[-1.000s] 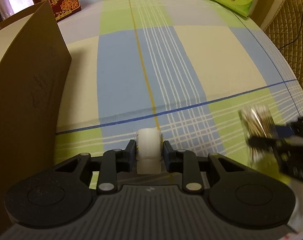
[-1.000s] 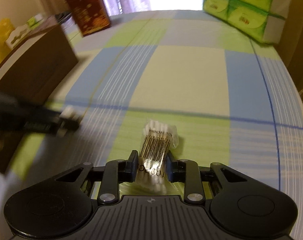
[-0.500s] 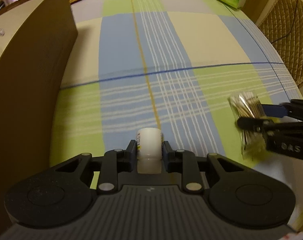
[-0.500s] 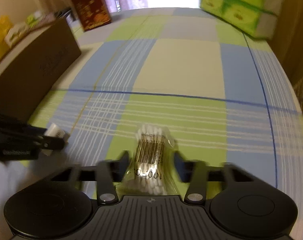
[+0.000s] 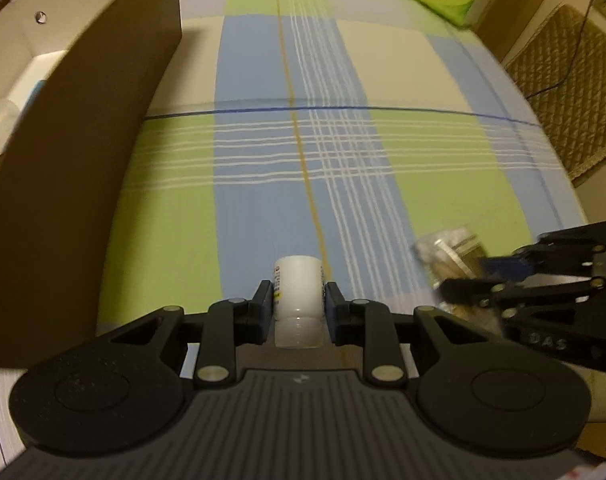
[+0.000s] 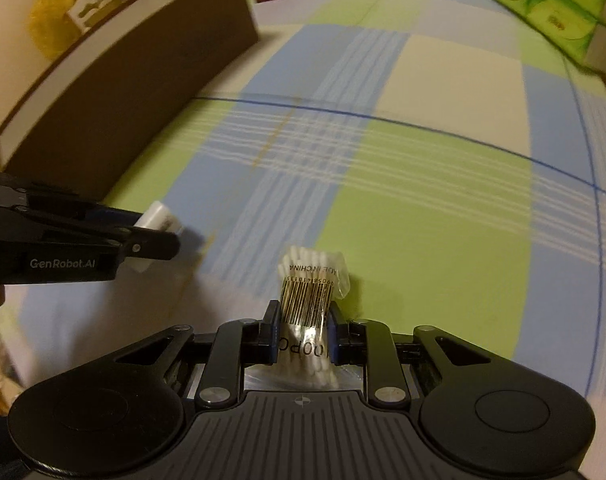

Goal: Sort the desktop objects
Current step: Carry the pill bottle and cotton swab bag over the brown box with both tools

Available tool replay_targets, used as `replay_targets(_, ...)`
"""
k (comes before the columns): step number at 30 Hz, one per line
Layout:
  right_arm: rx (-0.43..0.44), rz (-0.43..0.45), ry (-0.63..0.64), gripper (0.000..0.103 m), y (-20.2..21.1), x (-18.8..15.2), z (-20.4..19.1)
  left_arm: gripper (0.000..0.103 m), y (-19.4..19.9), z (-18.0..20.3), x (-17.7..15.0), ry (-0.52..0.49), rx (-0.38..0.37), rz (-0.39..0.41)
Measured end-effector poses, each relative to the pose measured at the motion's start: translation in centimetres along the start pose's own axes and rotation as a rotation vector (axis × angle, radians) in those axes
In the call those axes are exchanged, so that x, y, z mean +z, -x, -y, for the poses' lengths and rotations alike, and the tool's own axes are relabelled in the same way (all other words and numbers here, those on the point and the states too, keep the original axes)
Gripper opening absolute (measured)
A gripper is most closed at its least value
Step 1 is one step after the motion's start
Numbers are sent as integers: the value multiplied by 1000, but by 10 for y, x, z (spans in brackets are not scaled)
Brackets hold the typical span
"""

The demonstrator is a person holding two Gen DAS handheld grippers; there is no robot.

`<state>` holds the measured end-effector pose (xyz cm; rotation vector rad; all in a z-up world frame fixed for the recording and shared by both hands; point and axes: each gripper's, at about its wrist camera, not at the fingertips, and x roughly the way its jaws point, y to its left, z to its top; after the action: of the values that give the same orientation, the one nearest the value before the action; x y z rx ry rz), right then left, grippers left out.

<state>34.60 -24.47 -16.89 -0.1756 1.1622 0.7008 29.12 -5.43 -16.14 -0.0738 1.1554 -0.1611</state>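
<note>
Change: both grippers now sit nearer the brown box, whose open top shows more than a second ago.
Left gripper: clamped on a small white bottle, held above the cloth.
Right gripper: closed on a bag of cotton swabs, also held aloft.
Surface: plaid tablecloth; green tissue packs at the far edge.
Unclear: box contents are blurred.

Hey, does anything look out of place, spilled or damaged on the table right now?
Nothing stands out. The left gripper holds a small white bottle squarely, and the right gripper pinches a sealed cotton swab packet. The checked tablecloth lies flat with no spills, and the brown box looks intact.
</note>
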Motion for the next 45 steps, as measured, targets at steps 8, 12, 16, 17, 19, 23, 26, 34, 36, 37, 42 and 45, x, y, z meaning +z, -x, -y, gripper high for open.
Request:
replay_targets(8, 70, 40, 44, 19, 22, 3, -35, 22, 53, -9, -18, 31, -13, 88)
replay_targets(12, 111, 76, 68, 19, 35, 11, -56, 22, 84, -21, -25, 60, -8, 142)
replay_targets(16, 146, 125, 103, 19, 47, 24, -79, 22, 111, -37, -28, 89, -3, 193)
replay_targets(17, 156, 136, 112, 19, 49, 29, -86, 22, 119, -42, -28, 95, 1, 207)
replay_targets(19, 170, 160, 131, 19, 53, 38, -100, 22, 130, -52, -27, 107, 14, 230)
replay_targets(23, 211, 206, 169, 19, 56, 58, -132, 22, 154, -77, -21, 136, 51, 282)
replay_targets(26, 232, 235, 193, 19, 55, 76, -156, 22, 166, -97, -15, 150, 84, 316)
replay_targets(34, 217, 296, 196, 19, 27, 135, -202, 22, 172, -159, 19, 169, 179, 354)
replay_targets(36, 195, 301, 197, 19, 17, 151, -209, 22, 168, -172, 31, 166, 190, 355)
replay_targets(37, 189, 303, 198, 19, 12, 156, -211, 22, 165, -177, 36, 165, 195, 353)
replay_targets(42, 150, 304, 191, 19, -10, 187, -212, 22, 147, -202, 66, 156, 209, 339)
replay_targets(45, 134, 297, 197, 19, -29, 204, -211, 22, 131, -216, 85, 149, 202, 332)
